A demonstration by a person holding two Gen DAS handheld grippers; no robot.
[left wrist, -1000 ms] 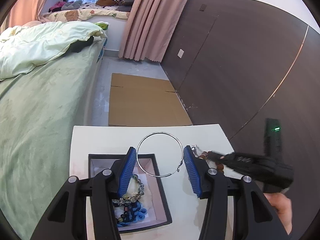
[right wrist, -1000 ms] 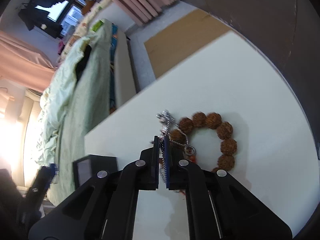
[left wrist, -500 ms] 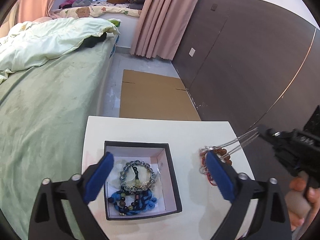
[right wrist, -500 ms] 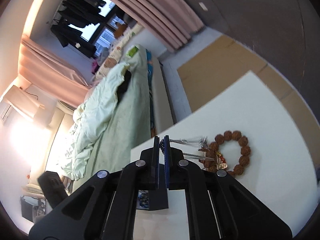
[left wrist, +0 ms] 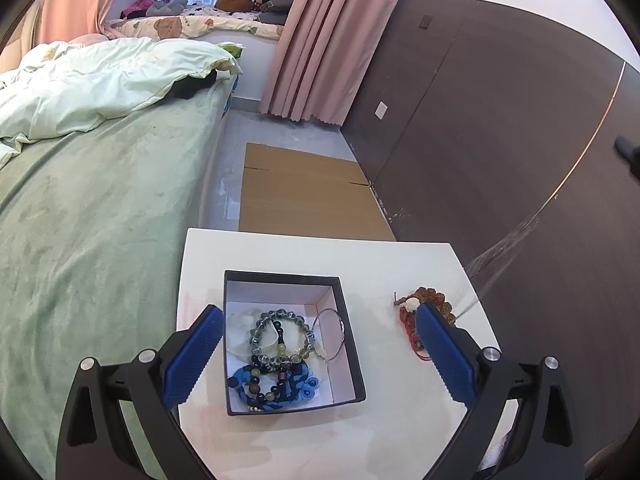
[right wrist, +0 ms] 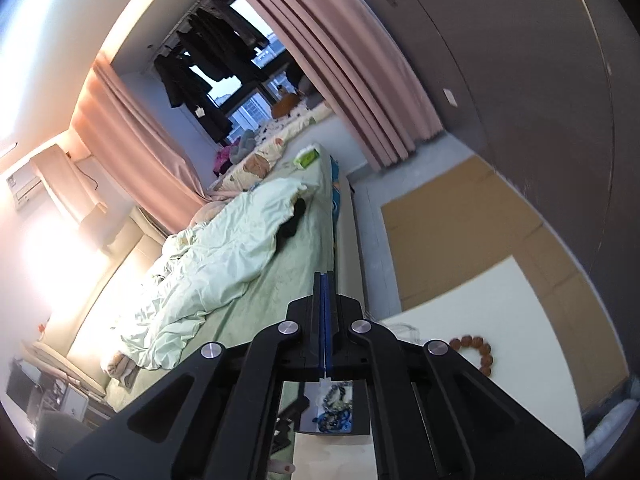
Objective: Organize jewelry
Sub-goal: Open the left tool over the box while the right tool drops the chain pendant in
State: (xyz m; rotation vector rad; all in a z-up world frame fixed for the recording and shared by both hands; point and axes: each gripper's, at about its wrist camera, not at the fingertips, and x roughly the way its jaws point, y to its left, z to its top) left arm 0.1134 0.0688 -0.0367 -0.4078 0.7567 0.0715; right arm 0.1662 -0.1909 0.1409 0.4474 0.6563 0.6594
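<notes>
A black jewelry box with a white inside sits on the white table. In it lie a grey beaded bracelet, a blue cord bracelet and a silver hoop. A brown beaded bracelet with red cord lies on the table to the right of the box. My left gripper is open wide above the box, holding nothing. My right gripper is shut and raised high; a thin blurred silver chain streaks up to the right from the table. The box and brown bracelet show below it.
A bed with green sheet borders the table's left side. A dark wall panel stands on the right. Flat cardboard lies on the floor beyond the table. Pink curtains hang at the back.
The silver hoop now lies in the box, and my left gripper has opened wider and risen. My right gripper has lifted high off the table, drawing the silver chain up with it.
</notes>
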